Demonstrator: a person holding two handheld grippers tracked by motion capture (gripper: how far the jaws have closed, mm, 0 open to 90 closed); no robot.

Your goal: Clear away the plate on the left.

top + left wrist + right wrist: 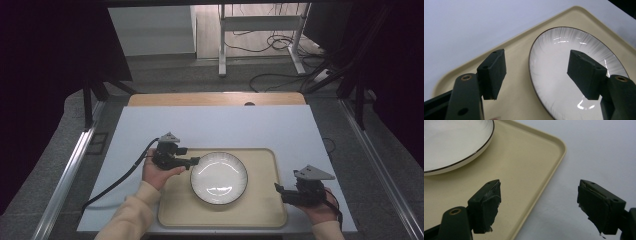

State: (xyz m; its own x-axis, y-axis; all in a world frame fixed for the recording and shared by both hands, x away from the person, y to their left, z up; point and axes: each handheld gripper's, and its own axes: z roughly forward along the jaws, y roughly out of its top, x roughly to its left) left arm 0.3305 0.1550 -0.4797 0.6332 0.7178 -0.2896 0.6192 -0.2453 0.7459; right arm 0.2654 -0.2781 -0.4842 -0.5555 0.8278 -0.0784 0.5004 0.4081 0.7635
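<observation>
plate (218, 177) resting mid tray (260, 212) on table (220, 125); left gripper (194, 161) jaws released, straddling plate's left rim from above, nothing pinched; right gripper (278, 189) jaws spread, empty, off tray's right edge, farther from plate

Beige tray (260, 210) on white table (215, 125)
</observation>
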